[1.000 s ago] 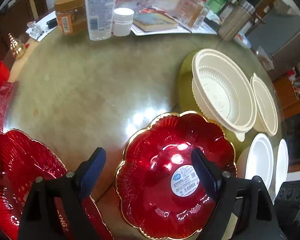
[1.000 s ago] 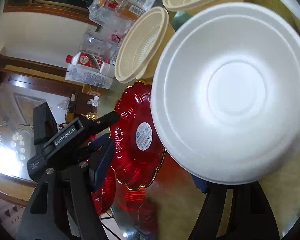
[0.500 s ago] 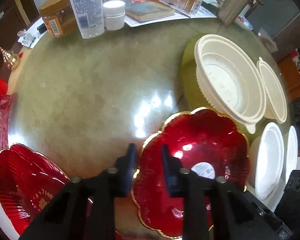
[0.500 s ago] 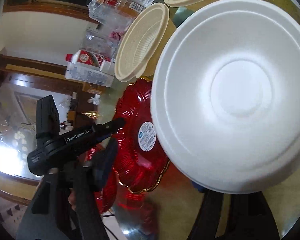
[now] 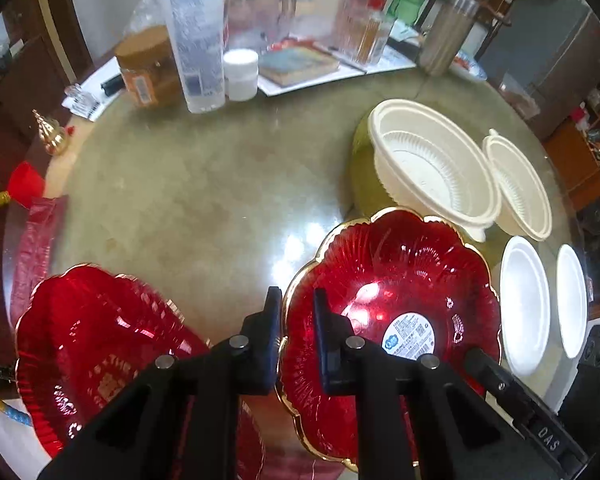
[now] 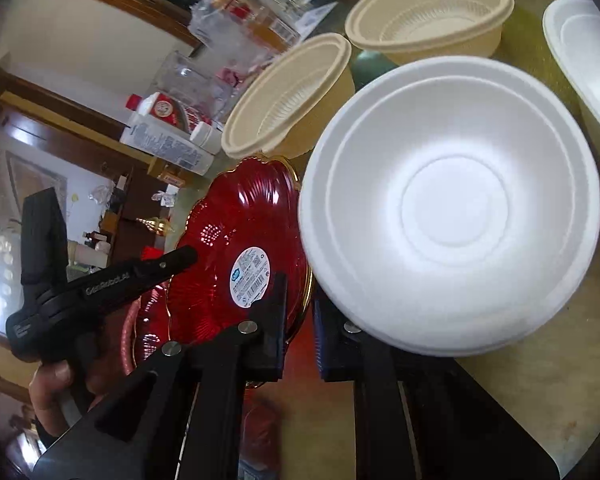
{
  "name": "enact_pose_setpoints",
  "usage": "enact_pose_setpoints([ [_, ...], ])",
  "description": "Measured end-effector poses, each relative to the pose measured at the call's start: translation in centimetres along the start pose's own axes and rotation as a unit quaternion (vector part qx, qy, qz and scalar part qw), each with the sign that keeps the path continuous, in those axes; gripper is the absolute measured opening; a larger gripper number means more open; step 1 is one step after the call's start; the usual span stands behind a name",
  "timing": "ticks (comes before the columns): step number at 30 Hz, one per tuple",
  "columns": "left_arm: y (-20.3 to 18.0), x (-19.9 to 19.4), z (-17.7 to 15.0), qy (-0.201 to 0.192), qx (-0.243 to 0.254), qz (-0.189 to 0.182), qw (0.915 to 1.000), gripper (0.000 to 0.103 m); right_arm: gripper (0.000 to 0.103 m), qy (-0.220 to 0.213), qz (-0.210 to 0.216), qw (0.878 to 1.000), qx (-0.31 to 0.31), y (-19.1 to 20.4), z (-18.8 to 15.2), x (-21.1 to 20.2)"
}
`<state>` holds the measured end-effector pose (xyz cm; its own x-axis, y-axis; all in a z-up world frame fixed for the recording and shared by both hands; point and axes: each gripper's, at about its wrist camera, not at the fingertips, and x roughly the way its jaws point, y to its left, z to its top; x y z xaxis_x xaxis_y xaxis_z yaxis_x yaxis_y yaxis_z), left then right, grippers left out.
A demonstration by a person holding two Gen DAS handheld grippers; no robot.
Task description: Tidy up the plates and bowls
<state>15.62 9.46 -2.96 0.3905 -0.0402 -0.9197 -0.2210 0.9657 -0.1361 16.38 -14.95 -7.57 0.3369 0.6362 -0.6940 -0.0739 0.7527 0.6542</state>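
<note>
As both wrist cameras look down on the round table [image 5: 180, 184], the legend reads:

Red plates: two, scalloped, ribbed and gold-rimmed. The labelled red plate [image 5: 400, 280] carries a round white sticker [image 5: 410, 336] near its middle; the second red plate [image 5: 100, 328] lies well to its left at the table edge and bears printed lettering.

Cream bowls: two on the far right of the table. The large cream bowl [image 5: 432, 164] holds a smaller ribbed cream bowl nested inside it; the small cream bowl [image 5: 516, 188] just beside it looks the same.

White foam bowls: two. The near foam bowl [image 6: 452, 208] sits just right of the labelled plate and is empty; the far foam bowl [image 6: 584, 60] lies beyond it.

Left gripper [image 5: 296, 304]: fingers clamped on the left rim of the labelled red plate, one inside the rim, one outside.

Right gripper [image 6: 300, 292]: fingers drawn together at the near rim of the near foam bowl; that rim hides the right finger, so the grip cannot be told.

Background: bottles, a jar and a book stand at the far edge.
</note>
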Motion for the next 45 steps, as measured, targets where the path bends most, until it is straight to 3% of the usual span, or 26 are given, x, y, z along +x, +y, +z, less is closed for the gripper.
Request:
enact_pose_setpoints([
  [11,1.6,-4.3,-3.9,-0.064,-0.018,-0.028,0.9974,0.013,0.009,-0.037,0.014,0.998,-0.043,2.7,-1.8,-3.0],
  [18,4.7,-7.6,-6.6,-0.125,-0.05,-0.04,0.9901,0.013,0.009,-0.043,0.023,0.995,-0.087,5.8,-3.1,-3.5],
  [26,8.9,-10.5,-9.5,-0.179,-0.089,-0.004,0.9798,0.013,0.009,-0.027,0.041,0.988,-0.147,10.9,-4.7,-1.5],
  [36,14.1,-10.3,-11.6,-0.183,-0.148,0.027,0.9715,0.013,0.009,0.008,0.049,0.979,-0.199,15.7,-6.5,2.7],
  [45,16.1,-7.7,-12.9,-0.16,-0.173,0.051,0.9705,0.013,0.009,0.04,0.025,0.974,-0.22,16.7,-7.1,6.7],
])
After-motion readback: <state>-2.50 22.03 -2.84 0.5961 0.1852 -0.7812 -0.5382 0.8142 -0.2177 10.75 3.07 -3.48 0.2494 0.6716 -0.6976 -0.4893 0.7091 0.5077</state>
